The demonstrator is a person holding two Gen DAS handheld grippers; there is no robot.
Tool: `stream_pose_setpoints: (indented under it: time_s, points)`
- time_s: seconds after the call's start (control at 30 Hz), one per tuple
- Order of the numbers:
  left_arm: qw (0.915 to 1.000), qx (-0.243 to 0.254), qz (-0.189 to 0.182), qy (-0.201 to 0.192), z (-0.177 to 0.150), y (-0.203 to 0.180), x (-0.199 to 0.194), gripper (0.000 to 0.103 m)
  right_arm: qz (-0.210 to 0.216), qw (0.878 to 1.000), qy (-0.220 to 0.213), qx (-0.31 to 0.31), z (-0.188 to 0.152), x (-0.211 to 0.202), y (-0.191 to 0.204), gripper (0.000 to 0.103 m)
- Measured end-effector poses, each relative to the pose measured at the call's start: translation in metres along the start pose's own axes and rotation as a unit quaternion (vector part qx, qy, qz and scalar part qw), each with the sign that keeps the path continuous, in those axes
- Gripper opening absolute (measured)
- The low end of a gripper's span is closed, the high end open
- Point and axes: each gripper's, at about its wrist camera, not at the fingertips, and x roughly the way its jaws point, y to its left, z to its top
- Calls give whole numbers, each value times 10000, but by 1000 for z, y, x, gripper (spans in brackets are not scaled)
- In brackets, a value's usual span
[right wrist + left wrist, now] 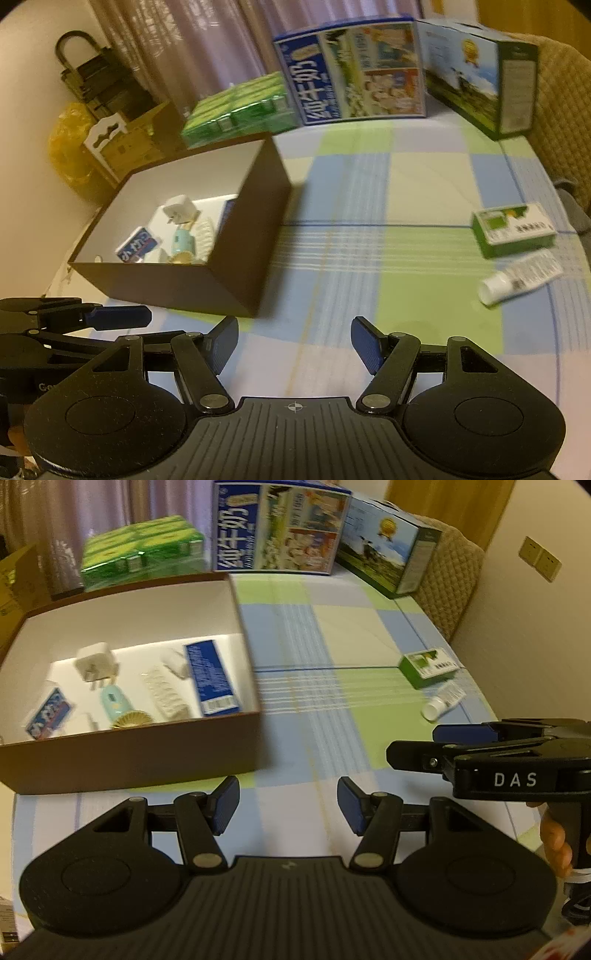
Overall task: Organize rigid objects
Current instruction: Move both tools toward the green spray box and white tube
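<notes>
— Both tongs first: the left gripper (288, 805) and the right gripper (293, 345) stand with jaws apart, nothing between the blue pads.

— And past them?

— On the checked tablecloth (332, 635), the brown cardboard box with white inside (129, 749). The left view looks into it — a long blue carton (212, 677), a white plug adapter (96, 662).

— Still loose?

— The small green-and-white carton (513, 229) and white tube (521, 277), beside each other, well apart from the box. Only the right view shows a yellow bag (70, 147).
</notes>
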Motion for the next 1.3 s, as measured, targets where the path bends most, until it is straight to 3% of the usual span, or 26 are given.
stream_pose_setpoints:
  time_s: [0.73,1.3]
  points:
    - [9968,603,-455,271,14,-95,49,55,-608,9951,2,782,-18,-39,-99,65]
    - [9951,808,-441,369,47,-120,113,55,-1225,9833,-116,1342,-2,-8,-163,65]
